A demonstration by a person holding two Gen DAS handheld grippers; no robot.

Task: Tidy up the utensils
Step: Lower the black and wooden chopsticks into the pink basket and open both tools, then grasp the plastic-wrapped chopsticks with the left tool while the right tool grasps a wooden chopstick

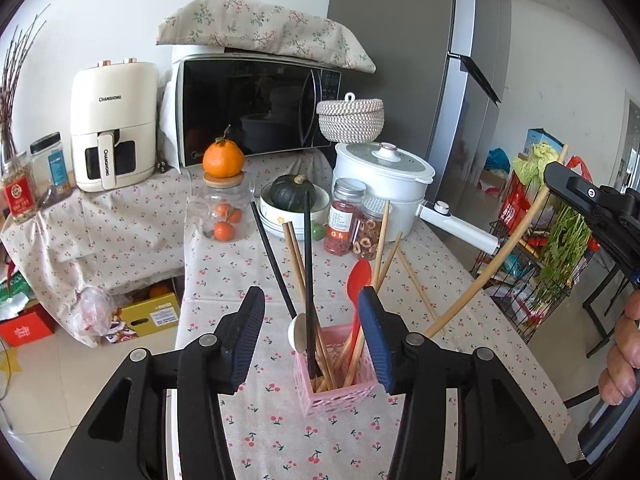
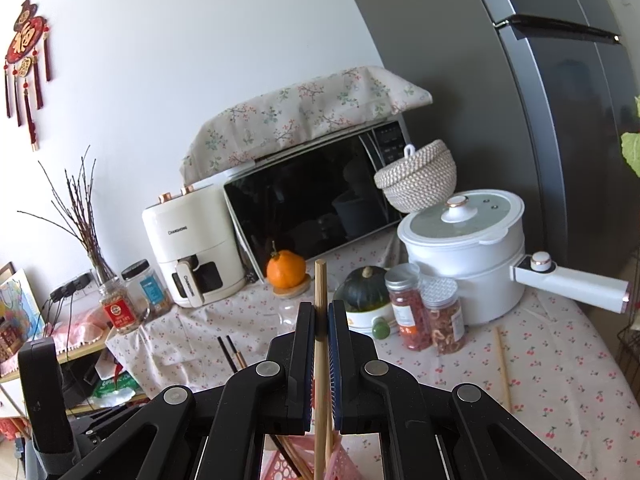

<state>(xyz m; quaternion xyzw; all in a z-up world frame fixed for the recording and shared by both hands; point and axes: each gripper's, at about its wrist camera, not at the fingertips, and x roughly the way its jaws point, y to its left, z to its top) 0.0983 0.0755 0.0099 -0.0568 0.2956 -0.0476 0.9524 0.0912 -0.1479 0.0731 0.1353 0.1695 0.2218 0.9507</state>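
Note:
A pink perforated holder (image 1: 340, 390) stands on the cherry-print tablecloth, holding black chopsticks (image 1: 308, 264), wooden chopsticks (image 1: 294, 256), a red spoon (image 1: 358, 280) and a white spoon (image 1: 297, 330). My left gripper (image 1: 311, 322) hovers just over the holder, jaws open, the utensil tops standing between its fingers untouched. One wooden chopstick (image 1: 416, 286) lies loose on the cloth. My right gripper (image 2: 320, 320) is shut on a long wooden stick (image 2: 320, 280), which hangs down towards the holder (image 2: 344, 466). The left wrist view shows that stick (image 1: 500, 258) slanting from the right gripper (image 1: 554, 188).
Behind the holder stand two lidded jars (image 1: 346, 222), a dark pumpkin in a bowl (image 1: 292, 192), a glass jar topped by an orange (image 1: 224, 200) and a white pot (image 1: 380, 184). A microwave (image 1: 256, 108) and air fryer (image 1: 112, 128) sit further back. A wire vegetable rack (image 1: 540, 248) flanks the table's right edge.

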